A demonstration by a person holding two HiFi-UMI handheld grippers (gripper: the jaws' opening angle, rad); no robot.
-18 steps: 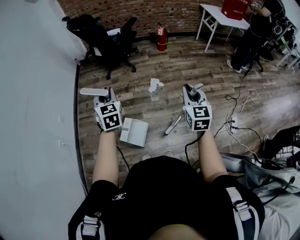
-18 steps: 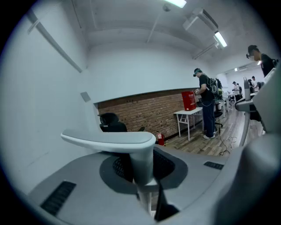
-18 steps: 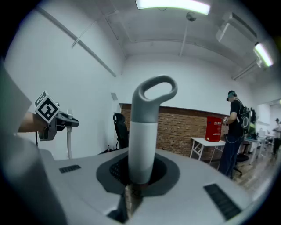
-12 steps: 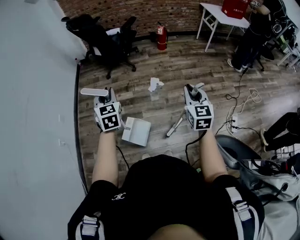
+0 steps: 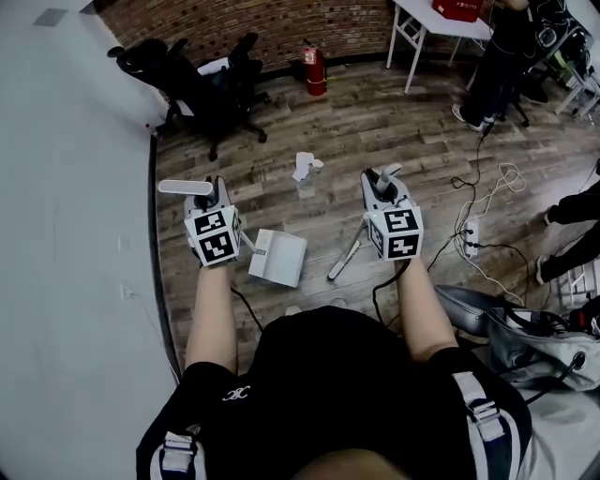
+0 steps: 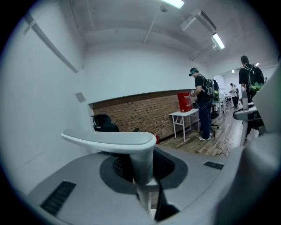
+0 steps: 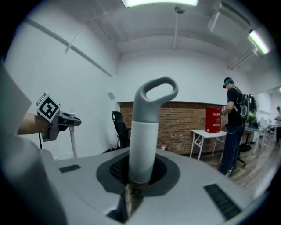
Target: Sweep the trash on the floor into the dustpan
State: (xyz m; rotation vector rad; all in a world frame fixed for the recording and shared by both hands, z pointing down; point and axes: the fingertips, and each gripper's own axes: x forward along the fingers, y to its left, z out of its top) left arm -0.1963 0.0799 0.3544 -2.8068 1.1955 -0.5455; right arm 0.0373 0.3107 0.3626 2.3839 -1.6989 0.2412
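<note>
A crumpled piece of white paper trash (image 5: pixel 304 167) lies on the wooden floor ahead of me. My left gripper (image 5: pixel 215 200) is shut on the dustpan's upright handle (image 6: pixel 131 147), whose flat T-shaped top shows above the jaws. The white dustpan (image 5: pixel 278 258) hangs low by the floor, just right of that gripper. My right gripper (image 5: pixel 382 190) is shut on the broom's grey handle (image 7: pixel 145 132), which ends in a loop. The broom head (image 5: pixel 343 260) slants down to the floor between the two grippers. The trash lies apart from both tools.
A white wall (image 5: pixel 75 234) runs along the left. Black office chairs (image 5: pixel 202 80) and a red fire extinguisher (image 5: pixel 313 67) stand at the back. A white table (image 5: pixel 441 23) and a standing person (image 5: pixel 497 56) are at the back right. Cables and a power strip (image 5: pixel 469 234) trail on the right, near a bag (image 5: pixel 525 333).
The dustpan has shifted slightly right and forward with the left gripper. Both grippers keep their hold. The head view has tilted a little, and a person at the right edge has moved.
</note>
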